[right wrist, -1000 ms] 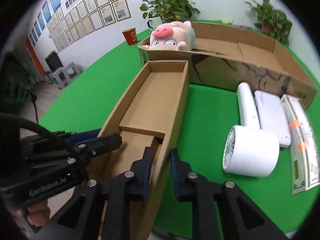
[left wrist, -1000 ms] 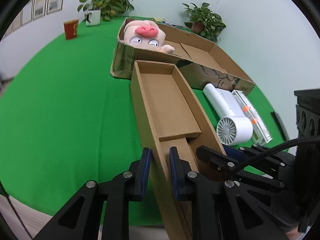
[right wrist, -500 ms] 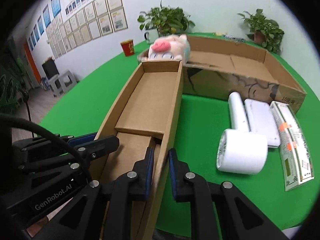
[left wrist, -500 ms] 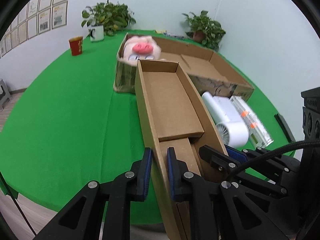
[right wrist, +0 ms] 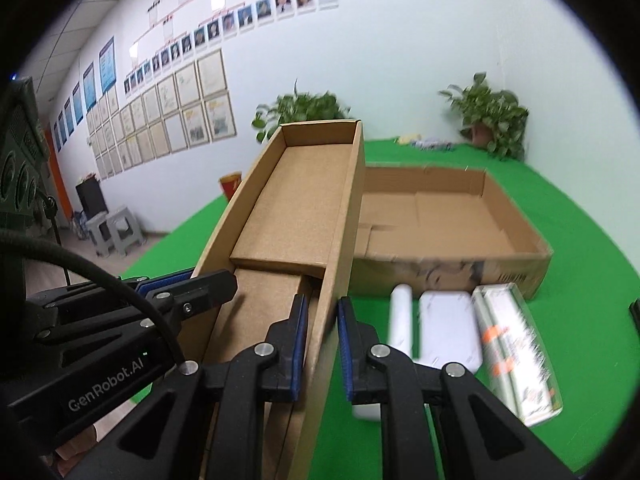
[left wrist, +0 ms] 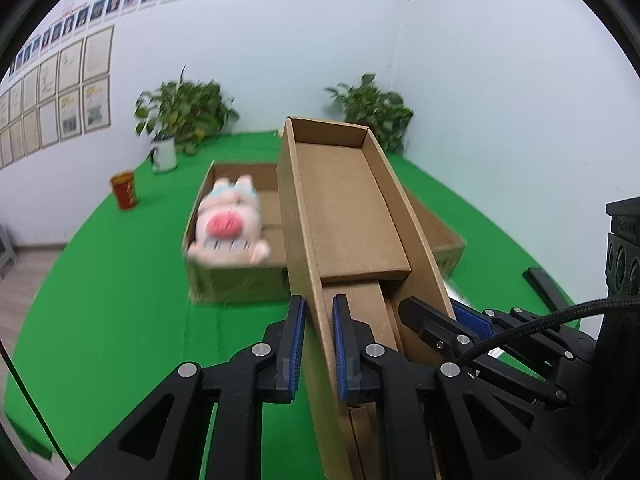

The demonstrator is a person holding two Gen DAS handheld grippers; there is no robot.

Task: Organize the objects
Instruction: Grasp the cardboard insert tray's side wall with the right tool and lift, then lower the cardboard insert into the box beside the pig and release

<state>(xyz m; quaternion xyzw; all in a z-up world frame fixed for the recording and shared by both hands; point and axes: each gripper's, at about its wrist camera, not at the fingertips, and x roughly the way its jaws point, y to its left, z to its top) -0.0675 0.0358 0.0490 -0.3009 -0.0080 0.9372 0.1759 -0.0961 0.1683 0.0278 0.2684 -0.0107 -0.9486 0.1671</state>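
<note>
The left gripper (left wrist: 318, 344) has its jaws pinching the left wall of the long narrow box (left wrist: 348, 216), and the right gripper (right wrist: 322, 346) has its jaws pinching the opposite wall. One grip on each long side probably keeps the empty box level and stops it twisting. The box hangs clear of the green worktop (left wrist: 100, 280), with its far end toward twelve o'clock over the big shallow carton (right wrist: 460, 216), likely where it is meant to go. At ten o'clock of the left gripper a pig plush (left wrist: 226, 230) sits in that carton's near corner. At three o'clock of the right gripper, a white hair dryer (right wrist: 400, 316), a white case (right wrist: 450, 326) and a wrapped packet (right wrist: 516, 352) lie waiting on the worktop.
</note>
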